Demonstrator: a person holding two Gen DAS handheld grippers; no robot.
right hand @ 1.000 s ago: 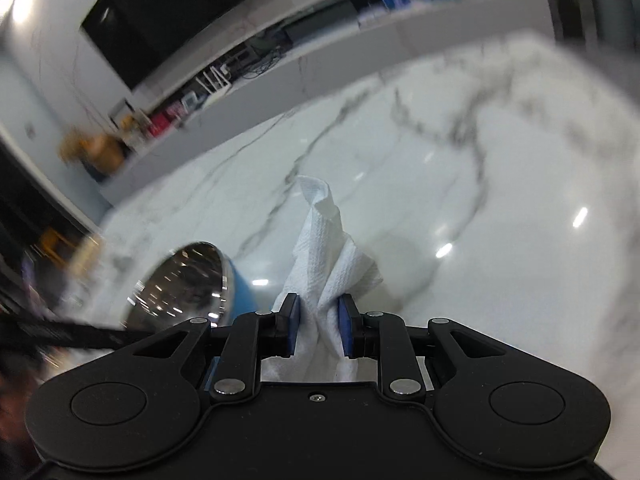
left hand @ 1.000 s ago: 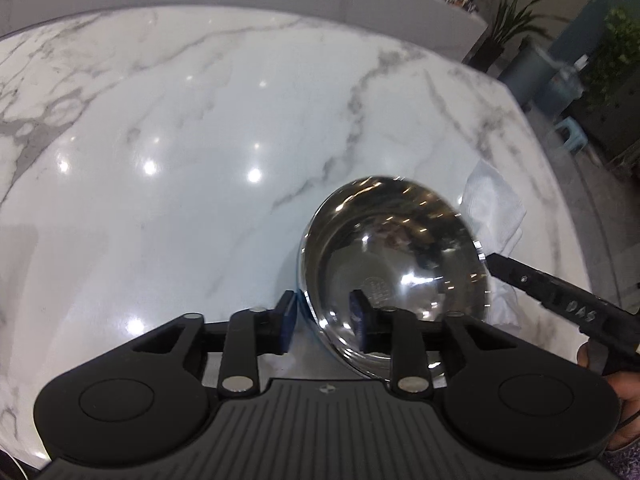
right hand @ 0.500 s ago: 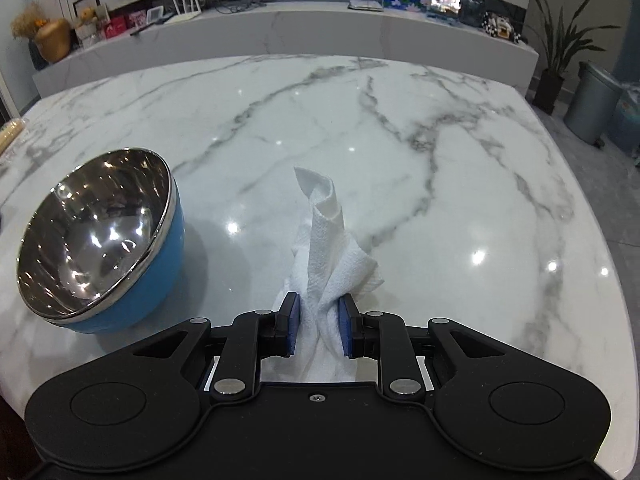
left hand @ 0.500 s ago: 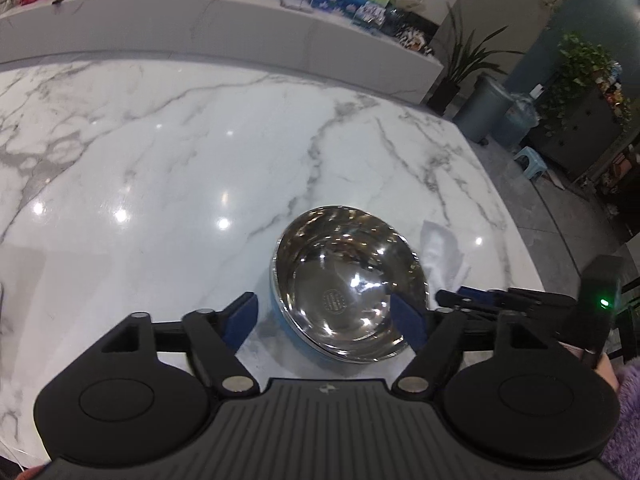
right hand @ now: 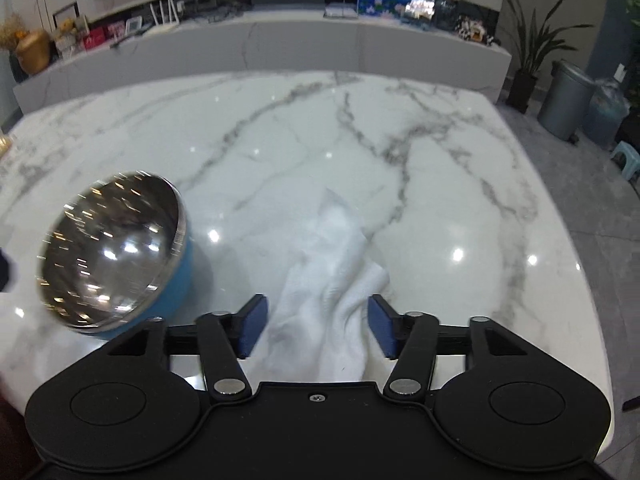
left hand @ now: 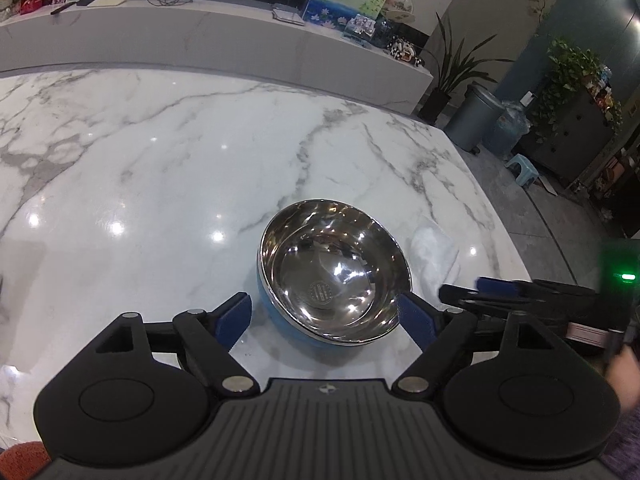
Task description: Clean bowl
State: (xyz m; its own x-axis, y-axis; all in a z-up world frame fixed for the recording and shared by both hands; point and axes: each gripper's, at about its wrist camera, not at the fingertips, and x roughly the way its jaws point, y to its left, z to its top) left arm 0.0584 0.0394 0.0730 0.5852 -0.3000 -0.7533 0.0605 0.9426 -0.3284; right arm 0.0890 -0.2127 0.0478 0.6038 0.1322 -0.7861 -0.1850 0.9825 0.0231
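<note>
Both grippers are being held released: the left gripper (left hand: 324,314) around the bowl (left hand: 334,276) at lower centre, the right gripper (right hand: 316,326) around the paper towel (right hand: 332,264). Clean release is judged best served by lifting straight away.

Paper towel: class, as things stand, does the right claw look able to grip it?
Probably yes. The right claw stands open with the paper towel lying between its fingers on the marble table; the bowl sits off to the side, not in the way.
</note>
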